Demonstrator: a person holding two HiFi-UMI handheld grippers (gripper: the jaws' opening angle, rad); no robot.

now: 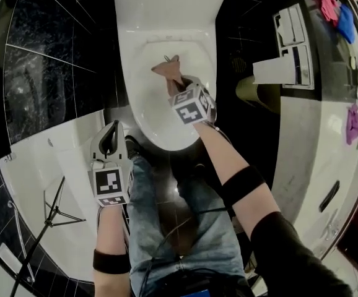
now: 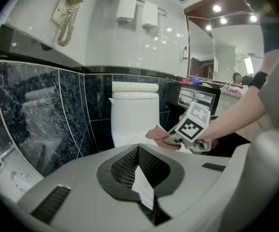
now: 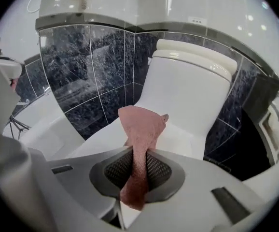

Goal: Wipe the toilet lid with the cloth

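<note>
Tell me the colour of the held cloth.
Dusty pink fabric cloth; right gripper view shows it best.

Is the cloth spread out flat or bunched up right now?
Bunched up: the cloth stands as a narrow crumpled strip, pinched in the right hand-held gripper.

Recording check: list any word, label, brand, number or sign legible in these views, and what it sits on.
No text can be read in any view.
Left marker cube and right marker cube: black-and-white square patterns only, no letters or numbers.
Small wall plate: too small to read.
Wall panel: too blurred to read.
</note>
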